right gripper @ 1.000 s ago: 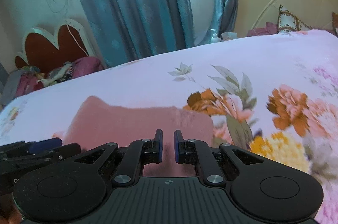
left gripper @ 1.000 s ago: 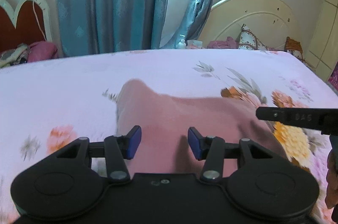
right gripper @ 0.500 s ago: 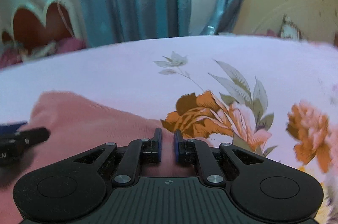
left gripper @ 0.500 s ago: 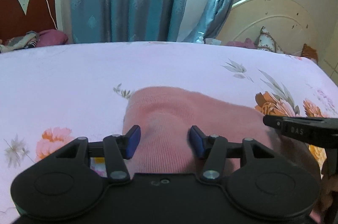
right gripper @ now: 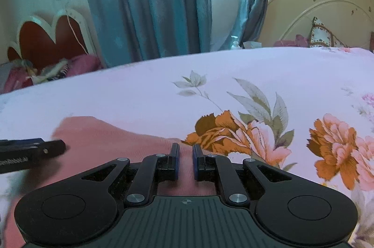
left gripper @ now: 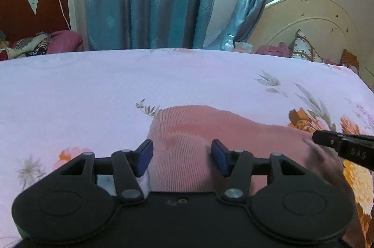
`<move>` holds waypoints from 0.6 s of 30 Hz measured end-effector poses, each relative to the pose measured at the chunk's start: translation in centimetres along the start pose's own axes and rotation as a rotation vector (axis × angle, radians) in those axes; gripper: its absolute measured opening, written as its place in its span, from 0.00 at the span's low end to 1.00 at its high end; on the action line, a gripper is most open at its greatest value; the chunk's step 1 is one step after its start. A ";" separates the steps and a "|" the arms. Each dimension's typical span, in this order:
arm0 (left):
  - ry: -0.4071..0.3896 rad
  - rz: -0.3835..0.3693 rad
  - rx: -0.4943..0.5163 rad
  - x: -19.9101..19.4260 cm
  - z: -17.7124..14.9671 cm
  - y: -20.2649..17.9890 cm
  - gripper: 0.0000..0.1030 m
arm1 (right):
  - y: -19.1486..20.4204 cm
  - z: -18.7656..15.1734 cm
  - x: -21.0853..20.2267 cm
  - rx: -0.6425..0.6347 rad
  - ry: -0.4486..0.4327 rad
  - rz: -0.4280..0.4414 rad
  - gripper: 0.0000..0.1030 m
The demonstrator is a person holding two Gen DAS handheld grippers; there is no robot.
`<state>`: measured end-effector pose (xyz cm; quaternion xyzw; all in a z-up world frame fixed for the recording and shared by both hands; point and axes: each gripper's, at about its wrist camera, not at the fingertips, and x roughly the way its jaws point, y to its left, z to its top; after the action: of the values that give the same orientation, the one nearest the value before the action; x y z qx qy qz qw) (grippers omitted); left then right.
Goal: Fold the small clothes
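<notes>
Plainly, much of the pink garment (left gripper: pixel 187 149) is hidden: in the left wrist view its near part runs under the black body of the left gripper (left gripper: pixel 182 158), and its right side blurs into shadow beneath the tip of the right gripper (left gripper: pixel 346 147), which enters from the right edge of the frame. In the right wrist view the cloth (right gripper: pixel 112 142) is cut off at the lower left and soft with blur, so its outline there is hard to make out. Which kind of garment it is cannot be told.

It is a ribbed knit in dusty pink, lying on the floral bedsheet (left gripper: pixel 93 89) in the lower middle of the left wrist view, with a rounded far corner and a shallow dimple near its left edge.

As for the tools, the left gripper has just been opening; its blue pads (left gripper: pixel 145 158) stand well apart over the garment's left edge, with cloth showing between them and neither pad pressing on it. The right gripper (right gripper: pixel 185 160) has its jaws drawn nearly together, only a narrow slit left; pink cloth shows through that slit, but whether any is pinched cannot be told. The left gripper's finger (right gripper: pixel 32 151) pokes in from the left edge of the right wrist view.
</notes>
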<state>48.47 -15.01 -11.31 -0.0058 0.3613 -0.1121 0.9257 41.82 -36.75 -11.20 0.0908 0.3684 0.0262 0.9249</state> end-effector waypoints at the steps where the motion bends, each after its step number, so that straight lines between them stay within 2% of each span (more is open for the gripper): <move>1: -0.005 0.001 0.006 -0.6 -0.2 -0.1 0.52 | 0.1 -0.1 -0.7 -0.006 -0.003 0.003 0.09; 9: -0.016 -0.042 0.024 -4.5 -1.8 -1.0 0.54 | 1.3 -2.4 -5.5 -0.015 -0.005 0.034 0.09; 18: 0.004 -0.048 0.060 -6.8 -6.0 -2.1 0.54 | 1.7 -6.1 -8.0 -0.027 0.032 0.013 0.09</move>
<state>39.14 -15.23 -11.02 0.0137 0.3594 -0.1450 0.9218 31.79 -35.06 -9.83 0.0800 0.3821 0.0385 0.9198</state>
